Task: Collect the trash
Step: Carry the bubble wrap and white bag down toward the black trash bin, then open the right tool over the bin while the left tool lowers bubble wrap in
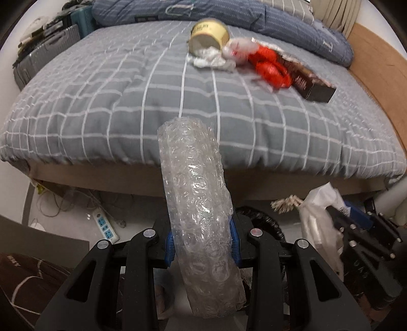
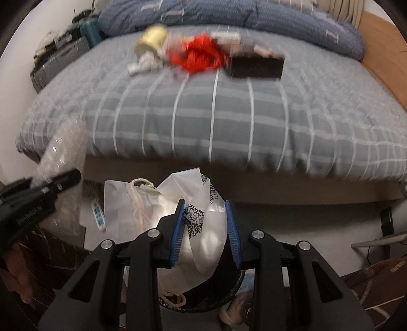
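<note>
My left gripper (image 1: 202, 242) is shut on a roll of clear bubble wrap (image 1: 195, 183) that sticks up and forward past its blue pads. My right gripper (image 2: 204, 211) is shut on a white plastic mailer bag (image 2: 208, 244) with black printed codes, next to a white paper bag with rope handles (image 2: 127, 201). Both bags hang over a black bin (image 2: 229, 292) on the floor. On the bed lie a yellow tub (image 1: 208, 34), crumpled white tissue (image 1: 211, 59), a red plastic bag (image 1: 269, 67) and a dark box (image 1: 313, 84). The left gripper (image 2: 68, 178) appears at the left edge of the right wrist view.
The bed has a grey checked duvet (image 1: 101, 107) and blue pillows (image 1: 229, 12) at its head. Under its front edge lie a white power strip (image 1: 104, 226) and cables. Suitcases (image 1: 48, 51) stand at the far left. A brown patterned cloth (image 1: 30, 280) lies at the lower left.
</note>
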